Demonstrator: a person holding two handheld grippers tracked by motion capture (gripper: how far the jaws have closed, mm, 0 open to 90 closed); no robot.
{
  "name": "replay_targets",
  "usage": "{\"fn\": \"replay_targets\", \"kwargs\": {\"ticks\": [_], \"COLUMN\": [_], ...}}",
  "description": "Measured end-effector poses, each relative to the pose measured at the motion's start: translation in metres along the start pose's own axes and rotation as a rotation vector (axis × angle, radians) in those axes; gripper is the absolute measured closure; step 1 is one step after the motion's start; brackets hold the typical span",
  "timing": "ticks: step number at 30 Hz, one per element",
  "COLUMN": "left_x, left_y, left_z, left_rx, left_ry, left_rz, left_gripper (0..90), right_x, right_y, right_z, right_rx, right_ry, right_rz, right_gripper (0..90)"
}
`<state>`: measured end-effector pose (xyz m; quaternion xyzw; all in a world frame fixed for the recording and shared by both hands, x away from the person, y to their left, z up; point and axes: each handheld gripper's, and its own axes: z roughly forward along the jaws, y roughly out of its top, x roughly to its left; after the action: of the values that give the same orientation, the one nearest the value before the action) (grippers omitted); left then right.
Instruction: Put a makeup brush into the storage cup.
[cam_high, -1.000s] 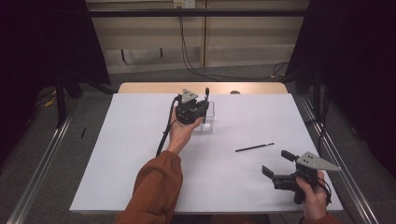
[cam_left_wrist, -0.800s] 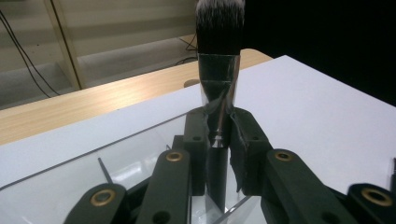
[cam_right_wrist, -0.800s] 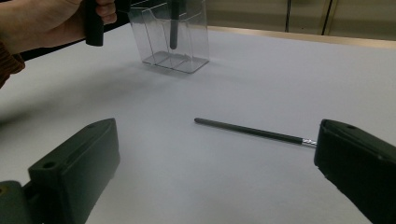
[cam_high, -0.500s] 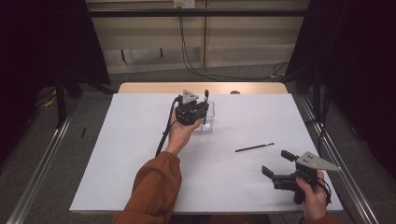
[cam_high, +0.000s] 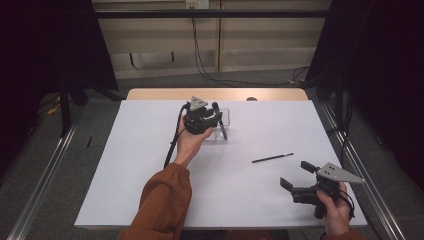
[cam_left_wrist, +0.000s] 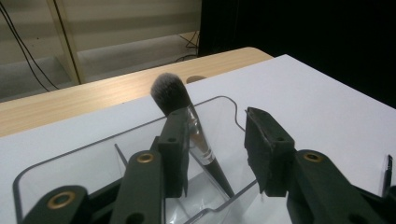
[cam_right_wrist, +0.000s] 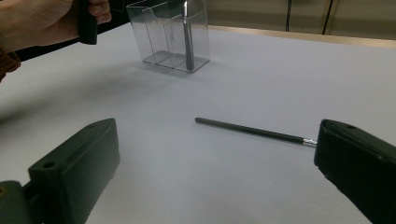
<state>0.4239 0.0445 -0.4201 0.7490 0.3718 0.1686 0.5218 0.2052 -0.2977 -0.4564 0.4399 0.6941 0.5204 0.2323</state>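
Makeup brush is being stood in clear organiser, beside parted left gripper; right gripper is being held wide, short of thin brush.

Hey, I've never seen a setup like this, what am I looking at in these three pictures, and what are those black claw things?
No robot here: a person holds a hand-held tool in each hand. The left gripper and the right gripper each have two black jaws. The high view looks down on the white-covered table from above. The other two pictures come from cameras riding on each gripper, looking out between its own jaws.

On the table stands a clear plastic divided holder. A makeup brush with a dark fluffy head stands tilted in it. The left gripper's jaws sit open on either side of that brush, not clamping it. A thin dark stick with a silver band lies flat, ahead of the open, empty right gripper.
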Motion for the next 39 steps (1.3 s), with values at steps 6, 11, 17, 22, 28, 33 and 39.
{"fn": "replay_targets", "kwargs": {"ticks": [6,11,17,22,28,33,39], "left_x": [0.000,-0.002,-0.005,-0.002,0.002,0.000,0.008], "left_y": [0.001,0.004,0.000,-0.001,-0.003,-0.006,-0.012], "left_z": [-0.007,-0.016,-0.024,-0.033,-0.047,-0.060,-0.070], "left_rx": [-0.011,-0.034,-0.043,-0.052,-0.077,-0.085,-0.098], "left_ry": [-0.017,-0.008,-0.018,-0.017,-0.032,-0.041,-0.040], "left_rz": [0.006,0.013,0.019,0.005,0.024,0.018,0.015], "left_gripper": [48.6,33.9,20.6,7.6,4.2,4.2,4.4], "right_x": [0.000,0.001,0.001,0.001,0.000,0.001,0.001], "right_y": [0.000,0.000,0.000,0.000,0.000,0.000,0.000], "right_z": [0.000,0.000,0.001,0.001,0.001,0.001,0.001], "right_rx": [0.001,0.001,0.002,0.003,0.004,0.005,0.004], "right_ry": [0.001,0.000,-0.001,-0.002,-0.005,-0.006,-0.007], "right_rz": [0.000,-0.001,0.000,-0.003,-0.002,-0.002,-0.005], "right_gripper": [0.0,0.0,0.0,0.0,0.0,0.0,0.0]}}
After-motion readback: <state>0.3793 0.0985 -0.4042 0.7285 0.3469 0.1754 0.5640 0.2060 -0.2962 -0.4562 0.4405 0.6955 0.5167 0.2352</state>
